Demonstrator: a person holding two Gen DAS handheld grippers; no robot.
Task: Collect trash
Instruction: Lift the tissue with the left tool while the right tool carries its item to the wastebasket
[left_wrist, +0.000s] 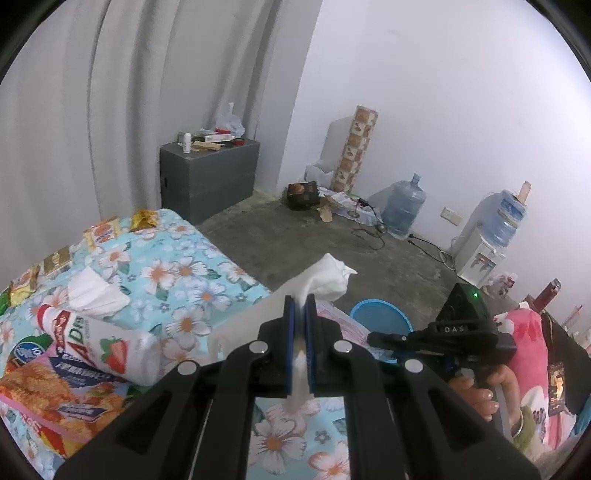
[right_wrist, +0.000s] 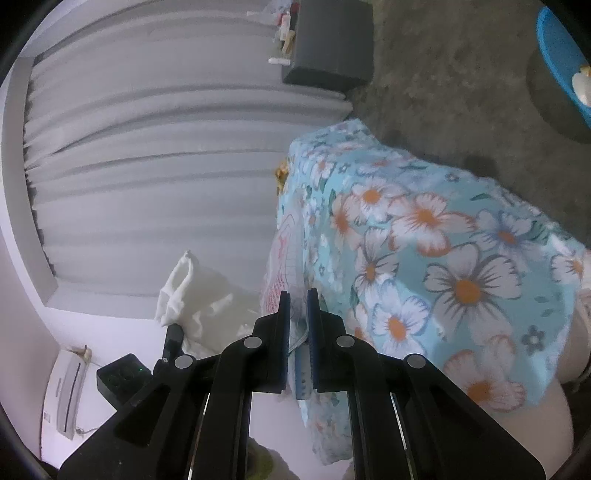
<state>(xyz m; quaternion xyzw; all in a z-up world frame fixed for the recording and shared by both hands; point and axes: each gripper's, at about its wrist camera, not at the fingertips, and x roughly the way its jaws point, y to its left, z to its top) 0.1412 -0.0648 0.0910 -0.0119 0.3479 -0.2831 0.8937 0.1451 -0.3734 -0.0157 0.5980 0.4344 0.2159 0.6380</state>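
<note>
Left gripper (left_wrist: 300, 306) is closed tight on a crumpled white tissue (left_wrist: 327, 277), which fans out above the blue pads and trails a little below them. It is held clear above the flowered sheet (left_wrist: 192, 280), with the blue basin (left_wrist: 382, 315) on the floor just beyond the bed edge. Right gripper (right_wrist: 295, 310) is nearly shut; a fold of the flowered cloth (right_wrist: 424, 236), and what looks like a paper wrapper with it, sits between the pads, though which of them is truly pinched I cannot tell. More litter remains on the bed in the left view: a strawberry drink bottle (left_wrist: 110, 347), a second tissue (left_wrist: 94, 291), a snack packet (left_wrist: 48, 398), and small gold wrappers (left_wrist: 144, 218) along the far edge. Judgement: the step in hand is carrying the tissue to the basin, if that is the bin. To do it well, keep the pinch firm until the pads are over the rim, since tissue is light and drifts; release low. The right side should check it holds trash, not sheet.
</note>
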